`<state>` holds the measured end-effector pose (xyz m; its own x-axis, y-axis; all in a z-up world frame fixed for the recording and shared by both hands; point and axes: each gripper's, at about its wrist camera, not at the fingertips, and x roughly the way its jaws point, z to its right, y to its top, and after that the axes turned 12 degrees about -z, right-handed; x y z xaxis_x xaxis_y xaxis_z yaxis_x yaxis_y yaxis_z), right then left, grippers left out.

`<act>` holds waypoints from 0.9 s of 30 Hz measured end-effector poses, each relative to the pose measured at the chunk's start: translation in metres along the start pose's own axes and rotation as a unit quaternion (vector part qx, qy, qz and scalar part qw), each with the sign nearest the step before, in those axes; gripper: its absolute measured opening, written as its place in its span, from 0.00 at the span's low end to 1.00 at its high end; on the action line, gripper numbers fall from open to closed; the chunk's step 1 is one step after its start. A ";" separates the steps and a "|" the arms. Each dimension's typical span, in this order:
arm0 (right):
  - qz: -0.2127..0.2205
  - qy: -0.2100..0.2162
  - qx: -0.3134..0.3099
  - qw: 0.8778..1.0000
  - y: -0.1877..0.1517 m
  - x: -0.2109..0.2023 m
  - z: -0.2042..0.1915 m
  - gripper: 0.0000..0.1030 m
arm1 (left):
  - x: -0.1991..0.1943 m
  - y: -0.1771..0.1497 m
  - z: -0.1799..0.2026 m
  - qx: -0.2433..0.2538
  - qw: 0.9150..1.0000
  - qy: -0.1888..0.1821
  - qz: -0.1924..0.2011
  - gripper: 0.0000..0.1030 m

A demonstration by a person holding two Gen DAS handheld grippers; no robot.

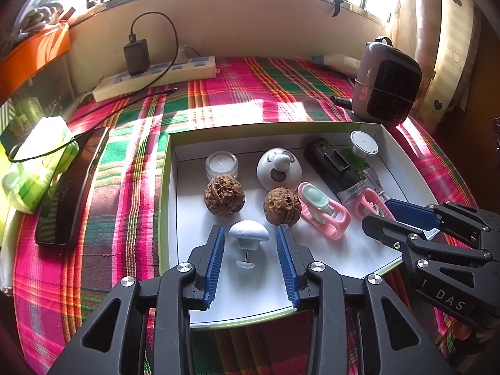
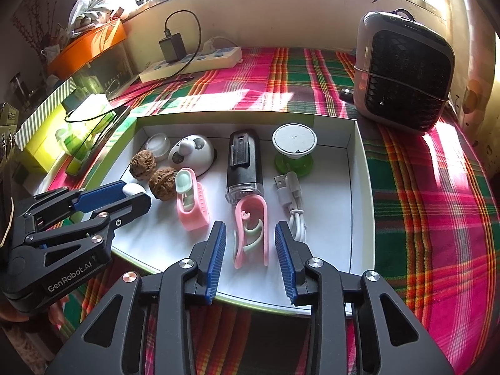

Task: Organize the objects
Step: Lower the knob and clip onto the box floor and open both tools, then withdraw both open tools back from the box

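Observation:
A shallow white box (image 1: 173, 187) lies on the plaid cloth and holds the small items. My left gripper (image 1: 251, 230) stands open around a white mushroom-shaped knob (image 1: 249, 233) lying near the box's front; both blue pads are clear of it. My right gripper (image 2: 250, 227) is open too, with a pink clip (image 2: 251, 234) lying between its pads untouched. Beside that clip are a second pink clip (image 2: 192, 206), two walnuts (image 1: 224, 196) (image 1: 282, 206), a glass jar (image 1: 222, 164), a white dome toy (image 1: 279, 168), a black device (image 2: 243, 162), a green-based knob (image 2: 293, 147) and a white USB cable (image 2: 292, 200).
A grey heater (image 2: 403, 72) stands behind the box at the right. A power strip (image 1: 156, 78) with a black charger lies along the back wall. Left of the box are a dark phone (image 1: 72, 187) and a green tissue pack (image 1: 34, 165).

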<state>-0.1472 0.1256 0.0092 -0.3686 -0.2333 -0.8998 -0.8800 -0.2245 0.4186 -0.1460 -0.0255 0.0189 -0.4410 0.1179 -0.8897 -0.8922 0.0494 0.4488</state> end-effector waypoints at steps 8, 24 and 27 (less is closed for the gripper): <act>0.012 -0.004 0.003 1.000 -0.006 -0.009 -0.005 0.38 | -0.017 -0.009 -0.001 -0.012 1.000 0.005 0.012 0.32; 0.050 -0.016 0.007 0.999 -0.033 -0.038 -0.021 0.38 | -0.048 -0.038 0.014 -0.014 0.998 0.043 0.040 0.32; 0.056 -0.026 0.005 0.998 -0.039 -0.042 -0.024 0.38 | -0.053 -0.043 0.016 -0.017 0.998 0.046 0.044 0.32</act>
<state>-0.0903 0.1214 0.0338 -0.4792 -0.2066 -0.8531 -0.8357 -0.1899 0.5154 -0.0828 -0.0185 0.0477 -0.5229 0.0288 -0.8519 -0.8521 0.0084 0.5233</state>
